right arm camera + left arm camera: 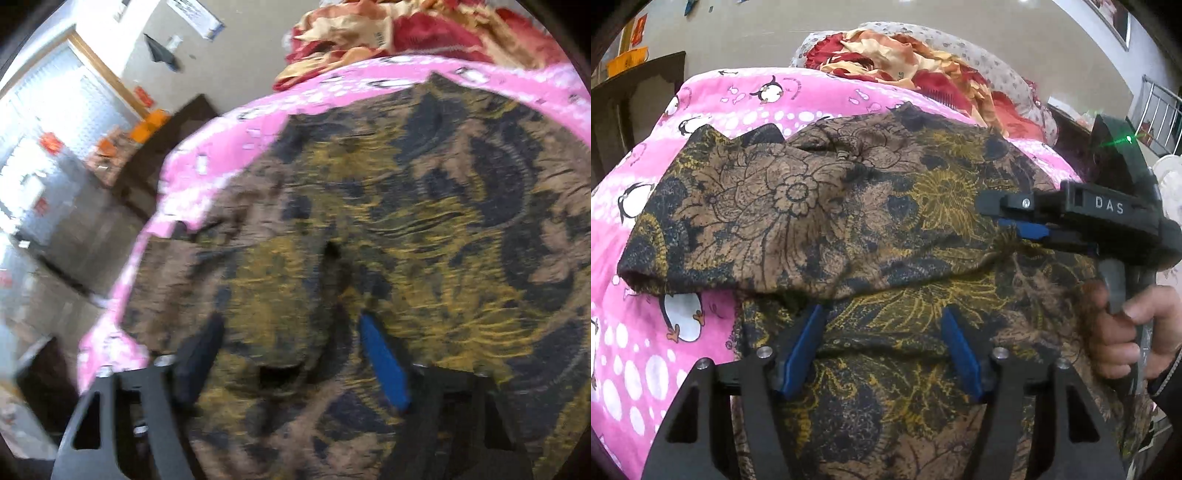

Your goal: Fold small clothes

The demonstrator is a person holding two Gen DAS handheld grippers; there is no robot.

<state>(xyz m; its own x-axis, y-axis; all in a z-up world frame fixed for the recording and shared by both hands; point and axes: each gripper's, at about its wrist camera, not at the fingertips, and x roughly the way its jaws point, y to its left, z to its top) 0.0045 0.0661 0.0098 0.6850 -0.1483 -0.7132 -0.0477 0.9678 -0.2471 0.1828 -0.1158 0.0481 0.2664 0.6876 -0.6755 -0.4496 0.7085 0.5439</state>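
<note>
A brown, black and yellow flower-print garment (820,221) lies on a pink penguin-print sheet (746,99), its upper part folded over the lower part. My left gripper (882,314) is open just above the garment's lower part, blue pads apart. My right gripper (1004,225) reaches in from the right, and its blue fingers (1027,230) pinch the folded edge of the cloth. In the blurred right wrist view the garment (406,206) fills the frame and the right gripper (291,332) has cloth bunched between its fingers.
A red and cream blanket (905,59) is heaped at the far end of the bed. Dark wooden furniture (639,96) stands to the left, a metal railing (1160,110) to the right. The sheet's edge (155,206) drops to the floor at left.
</note>
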